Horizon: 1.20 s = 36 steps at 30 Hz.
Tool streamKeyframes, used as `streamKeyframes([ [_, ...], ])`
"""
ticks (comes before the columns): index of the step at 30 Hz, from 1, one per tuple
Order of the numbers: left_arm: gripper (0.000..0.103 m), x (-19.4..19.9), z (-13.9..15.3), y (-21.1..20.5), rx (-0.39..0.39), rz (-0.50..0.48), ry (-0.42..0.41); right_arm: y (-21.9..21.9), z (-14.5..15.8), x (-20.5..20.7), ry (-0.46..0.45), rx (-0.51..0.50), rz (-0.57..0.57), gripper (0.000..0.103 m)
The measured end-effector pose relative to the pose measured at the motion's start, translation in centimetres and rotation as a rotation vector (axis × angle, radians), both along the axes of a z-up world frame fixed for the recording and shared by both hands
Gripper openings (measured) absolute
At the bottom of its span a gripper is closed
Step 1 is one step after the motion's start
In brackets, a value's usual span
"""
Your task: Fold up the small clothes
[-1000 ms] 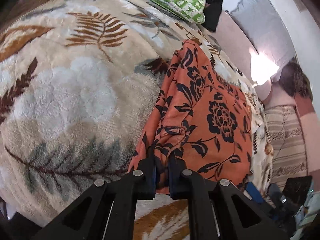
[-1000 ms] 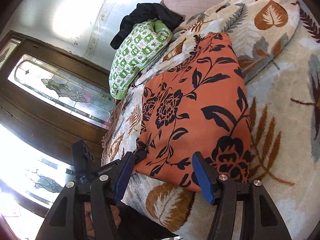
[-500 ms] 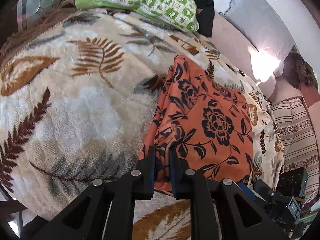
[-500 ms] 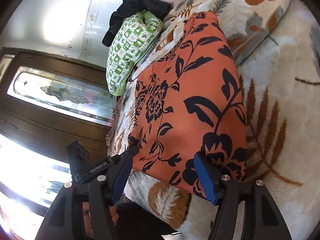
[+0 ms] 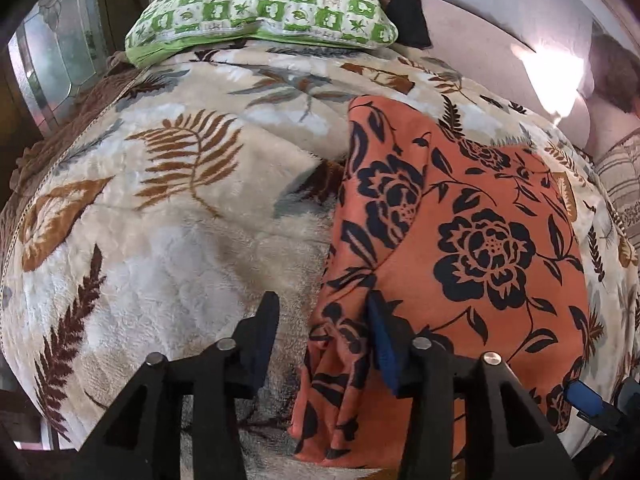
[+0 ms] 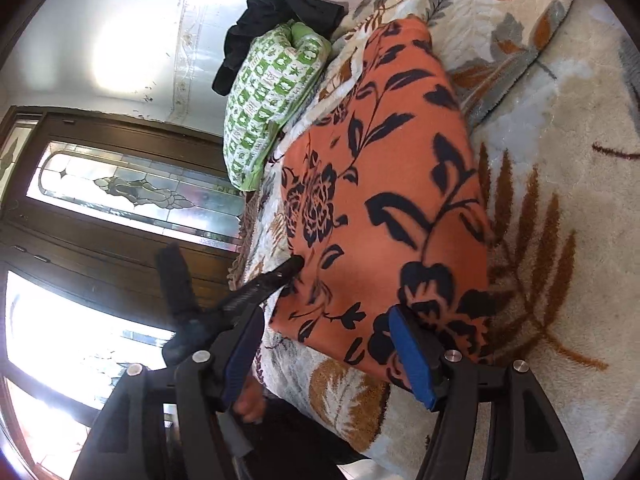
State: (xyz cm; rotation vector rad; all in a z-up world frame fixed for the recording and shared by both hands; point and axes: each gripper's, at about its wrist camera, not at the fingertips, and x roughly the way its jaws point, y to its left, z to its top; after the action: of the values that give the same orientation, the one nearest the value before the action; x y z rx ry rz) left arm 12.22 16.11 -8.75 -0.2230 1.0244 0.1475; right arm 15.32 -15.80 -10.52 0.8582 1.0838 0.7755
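My left gripper (image 5: 322, 332) stands wide open, gripping nothing. Its right finger (image 5: 384, 344) lies against a bunched fold at the near left corner of the cloth (image 5: 460, 248), and its left finger (image 5: 262, 332) is over bare blanket (image 5: 168, 240) — the corner's crumpled edge sits in the gap between them. My right gripper (image 6: 326, 354) is open as well, jaws spread wide with nothing pinched. Its right finger (image 6: 412, 360) sits at the near edge of the cloth (image 6: 384, 184), though I cannot tell if it touches, and its left finger (image 6: 240, 356) hangs off the bed's side.

The cloth is orange with dark flowers and leaves. It lies mostly flat on the leaf-patterned blanket (image 6: 560, 208), in a long folded shape running away from both grippers, smooth on top and rumpled only at the corner by my left fingers.

Further out, a green-and-white pillow (image 5: 260, 8) rests at the far end of the bed, with a dark garment (image 6: 276, 20) heaped just behind it. In the right view the left gripper's black tip (image 6: 280, 276) shows at the cloth's corner — beyond it stands a dark wooden door (image 6: 120, 200) with leaded glass.
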Motion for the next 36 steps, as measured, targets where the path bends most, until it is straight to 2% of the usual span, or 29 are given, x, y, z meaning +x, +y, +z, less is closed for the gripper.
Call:
streamKeyframes([
  [4,0.047,-0.5,1.8,-0.8,0.004,-0.011,-0.025,-2.2,0.4,0.0,-0.001,0.033,-0.047,0.069],
  [6,0.047,-1.0,3.4,-1.9,-0.011,-0.043,-0.094,-3.6,0.6,-0.2,-0.008,0.032,-0.078,0.069],
  [8,0.047,-1.4,5.0,-3.1,0.007,-0.086,-0.155,-5.3,0.5,-0.2,-0.014,0.021,-0.124,0.070],
  [10,0.047,-0.8,5.4,-4.4,0.028,-0.136,-0.182,-6.6,-0.3,0.0,0.022,0.017,-0.166,0.073],
  [12,0.047,0.6,3.7,-5.2,0.080,-0.157,-0.123,-7.0,-1.7,0.3,0.071,0.041,-0.170,0.073],
  [14,0.048,2.0,0.4,-5.1,0.155,-0.144,-0.003,-6.6,-2.9,0.8,0.117,0.052,-0.159,0.073],
  [16,0.050,1.7,-0.4,-4.5,0.176,-0.136,-0.027,-6.0,-3.6,1.5,0.144,0.084,-0.143,0.073],
  [19,0.051,1.6,-0.3,-3.5,0.125,-0.120,-0.031,-4.9,-4.9,3.2,0.192,0.143,-0.135,0.073],
  [21,0.056,1.6,-0.9,-2.8,0.090,-0.110,-0.029,-4.0,-5.4,4.1,0.216,0.133,-0.143,0.072],
  [22,0.057,1.5,-1.0,-2.5,0.074,-0.105,-0.034,-3.3,-5.0,4.4,0.190,0.111,-0.123,0.071],
  [23,0.060,1.4,-1.2,-2.2,0.057,-0.102,-0.039,-2.9,-4.2,4.4,0.142,0.054,-0.114,0.064],
  [24,0.062,1.4,-1.4,-2.0,0.043,-0.101,-0.042,-2.8,-3.6,4.2,0.117,0.018,-0.126,0.035],
  [25,0.062,1.3,-1.5,-1.8,0.036,-0.101,-0.047,-2.7,-3.2,3.8,0.107,-0.003,-0.139,0.035],
  [27,0.063,1.3,-1.7,-1.6,0.025,-0.102,-0.051,-1.8,-2.6,3.4,0.062,-0.127,-0.129,0.034],
  [28,0.063,1.3,-1.8,-1.5,0.015,-0.104,-0.051,-1.4,-3.5,3.7,0.086,-0.183,-0.116,0.034],
  [29,0.063,1.3,-1.7,-1.4,0.009,-0.104,-0.053,-1.7,-4.2,3.8,0.119,-0.166,-0.122,0.034],
  [30,0.063,1.3,-1.7,-1.3,0.004,-0.106,-0.054,-2.4,-4.2,3.8,0.136,-0.112,-0.129,0.037],
  [32,0.063,1.3,-1.8,-1.0,-0.014,-0.103,-0.054,-3.1,-2.9,3.5,0.114,-0.069,-0.134,0.050],
  [33,0.063,1.4,-1.9,-1.0,-0.021,-0.099,-0.053,-3.5,-2.1,3.4,0.095,-0.047,-0.149,0.072],
  [34,0.063,1.3,-1.9,-1.0,-0.024,-0.096,-0.054,-4.0,-1.4,3.6,0.069,-0.036,-0.173,0.081],
  [36,0.063,1.3,-1.8,-1.1,-0.017,-0.100,-0.057,-4.8,-1.1,4.6,0.053,-0.050,-0.228,0.082],
])
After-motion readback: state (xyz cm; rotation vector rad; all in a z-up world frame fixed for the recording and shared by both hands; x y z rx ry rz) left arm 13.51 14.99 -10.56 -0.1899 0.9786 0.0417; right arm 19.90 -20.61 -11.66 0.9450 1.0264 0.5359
